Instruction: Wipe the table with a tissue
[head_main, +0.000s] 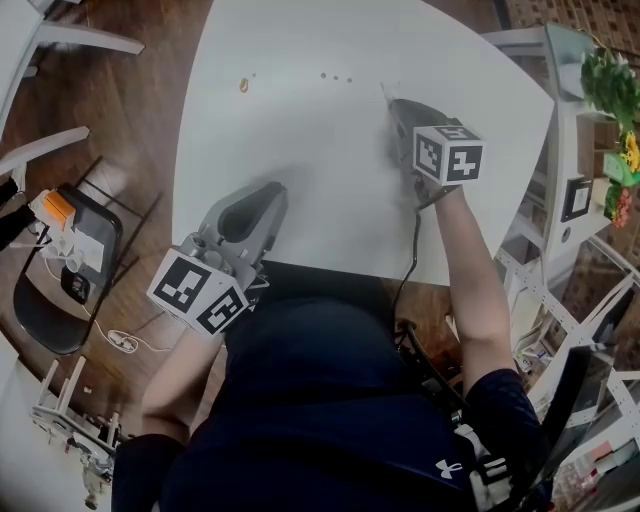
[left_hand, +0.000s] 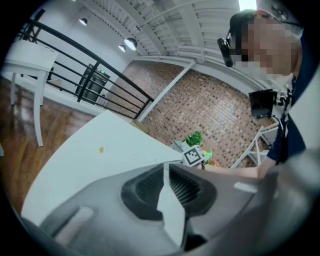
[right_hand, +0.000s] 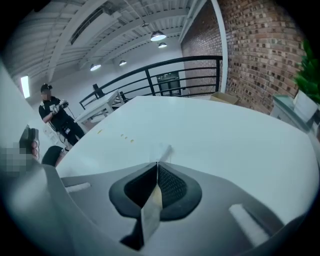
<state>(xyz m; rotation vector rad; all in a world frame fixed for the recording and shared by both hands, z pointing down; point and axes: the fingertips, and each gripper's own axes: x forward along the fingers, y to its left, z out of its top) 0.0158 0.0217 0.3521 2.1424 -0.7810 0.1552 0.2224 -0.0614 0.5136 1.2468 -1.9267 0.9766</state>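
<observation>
The right arm reaches forward, nearly straight, across the near edge of the white desk (head_main: 300, 40). Its forearm lies over the desk's right part and the wrist is bent, so the right gripper (head_main: 393, 102) tips steeply down toward the surface, closer to the far right corner than to the near edge. Its marker cube (head_main: 449, 152) faces up. In the right gripper view its jaws are pressed together, pinching at their very tip a thin, pale, blurred scrap, apparently the tissue (right_hand: 164, 151), which lies low against the desk top. The left arm is bent at the elbow and held close to the body. The left gripper (head_main: 272, 190) sits over the near edge, toward the near left corner, pointing only slightly downward across the desk. Its jaws meet with nothing between them. A small orange crumb (head_main: 243, 85) and a short row of darker specks (head_main: 337, 78) lie toward the far edge, well apart from both grippers.
</observation>
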